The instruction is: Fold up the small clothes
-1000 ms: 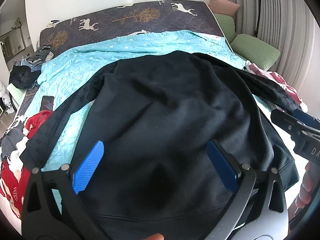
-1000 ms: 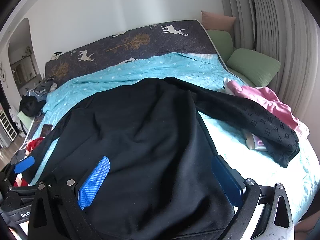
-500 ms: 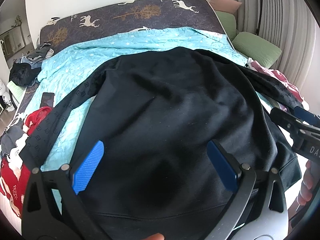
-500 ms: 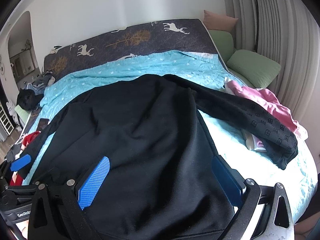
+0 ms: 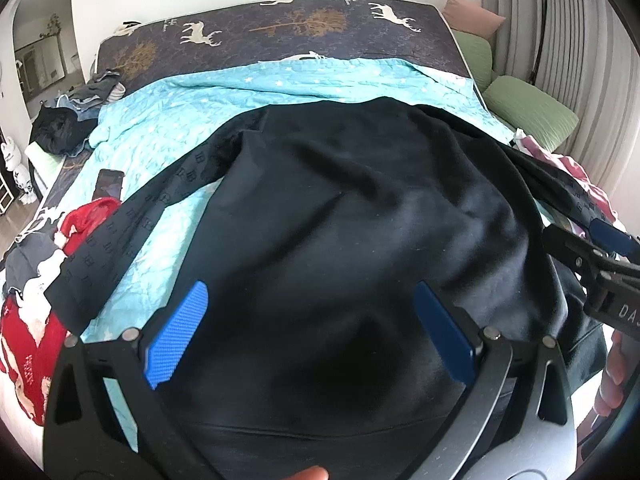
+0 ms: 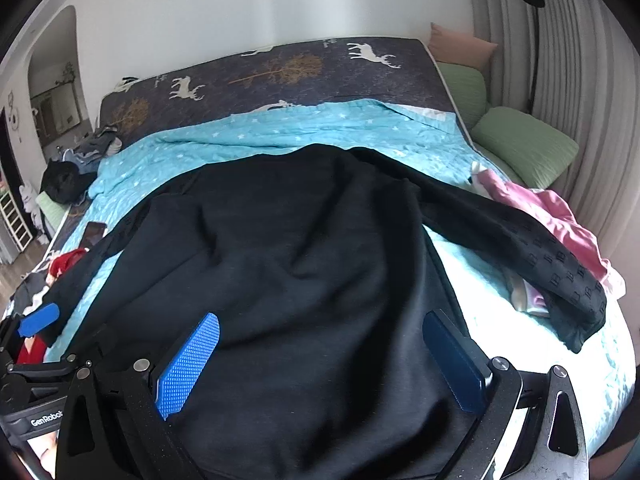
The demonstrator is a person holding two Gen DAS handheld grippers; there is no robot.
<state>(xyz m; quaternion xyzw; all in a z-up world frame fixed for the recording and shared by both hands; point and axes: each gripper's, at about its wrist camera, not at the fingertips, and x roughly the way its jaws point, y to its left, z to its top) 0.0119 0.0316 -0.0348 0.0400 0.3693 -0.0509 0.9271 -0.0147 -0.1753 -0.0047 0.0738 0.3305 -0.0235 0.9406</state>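
Note:
A black sweatshirt (image 5: 340, 232) lies spread over the turquoise quilt (image 5: 168, 132), body rumpled. Its monogram-patterned sleeves reach out to either side: the left sleeve (image 5: 116, 248) towards the red clothes, the right sleeve (image 6: 552, 268) over pink clothes. My left gripper (image 5: 310, 300) hovers open above the lower body near the hem, with only fabric lying below its blue pads (image 5: 178, 336). My right gripper (image 6: 322, 324) is likewise open over the lower right part of the body. Each gripper shows at the edge of the other's view: the right gripper (image 5: 600, 256) and the left gripper (image 6: 38, 320).
Red and white clothes (image 5: 28, 320) are heaped at the bed's left edge beside a dark phone (image 5: 109, 184). Pink clothes (image 6: 536, 208) lie at the right, green pillows (image 6: 524, 140) beyond them. A dark clothes pile (image 5: 60, 128) sits far left. The deer-print sheet (image 5: 280, 36) covers the far bed.
Both views have drawn back and tilted up slightly, so more wall shows. The sweatshirt body has gathered more ripples. Both grippers stay open.

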